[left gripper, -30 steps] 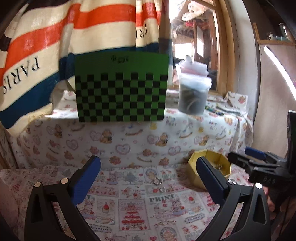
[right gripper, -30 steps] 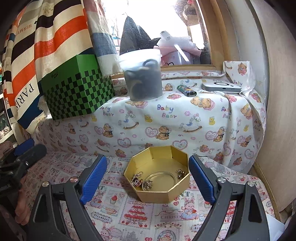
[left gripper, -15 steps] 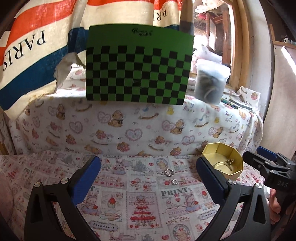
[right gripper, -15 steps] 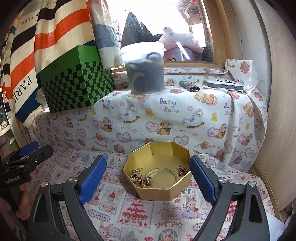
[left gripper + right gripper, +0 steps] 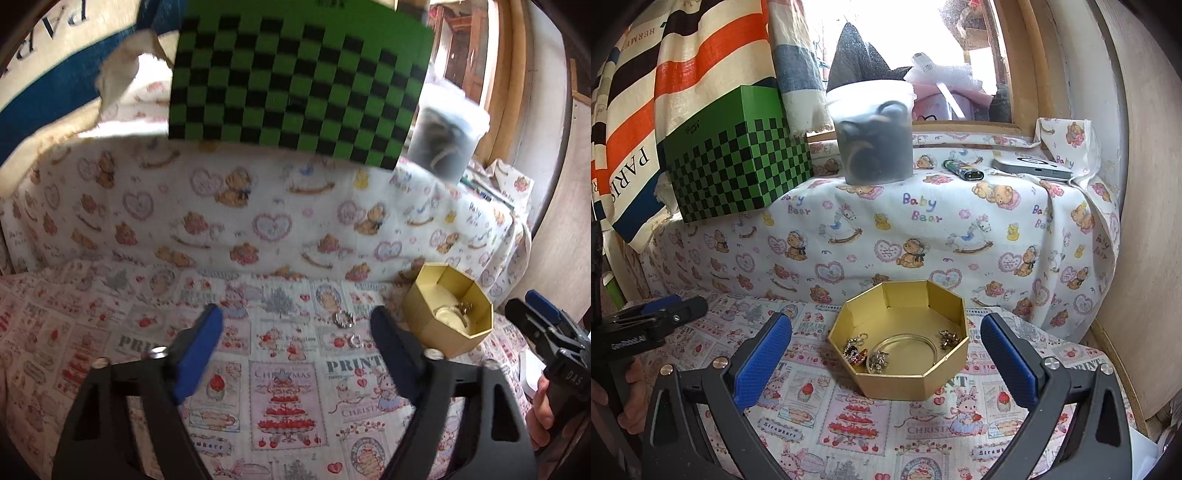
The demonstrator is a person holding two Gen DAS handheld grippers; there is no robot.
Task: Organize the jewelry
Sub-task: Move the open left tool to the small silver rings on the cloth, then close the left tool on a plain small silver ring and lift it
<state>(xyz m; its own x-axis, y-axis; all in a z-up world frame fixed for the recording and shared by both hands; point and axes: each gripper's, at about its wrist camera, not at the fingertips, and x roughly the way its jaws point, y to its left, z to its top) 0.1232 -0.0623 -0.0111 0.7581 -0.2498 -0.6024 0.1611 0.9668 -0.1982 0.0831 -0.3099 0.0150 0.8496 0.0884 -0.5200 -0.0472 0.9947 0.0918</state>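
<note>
A gold octagonal box (image 5: 912,380) sits on the printed cloth and holds a bangle (image 5: 905,349), a red charm piece (image 5: 855,352) and small earrings (image 5: 947,338). It also shows in the left wrist view (image 5: 443,336) at the right. Two small silver rings lie loose on the cloth, one (image 5: 343,319) farther and one (image 5: 355,341) nearer, just left of my left gripper's right finger. My left gripper (image 5: 297,350) is open and empty above the cloth. My right gripper (image 5: 886,362) is open and empty, its fingers either side of the box front.
A green and black checkered box (image 5: 295,85) and a clear tub of dark items (image 5: 873,134) stand on the raised ledge behind. A lighter (image 5: 962,170) and a flat grey device (image 5: 1032,166) lie there too. A wooden wall (image 5: 1145,258) bounds the right side.
My left gripper has dropped and tilted down toward the cloth, bringing the two rings close between its fingers. My right gripper has edged slightly closer to the gold box.
</note>
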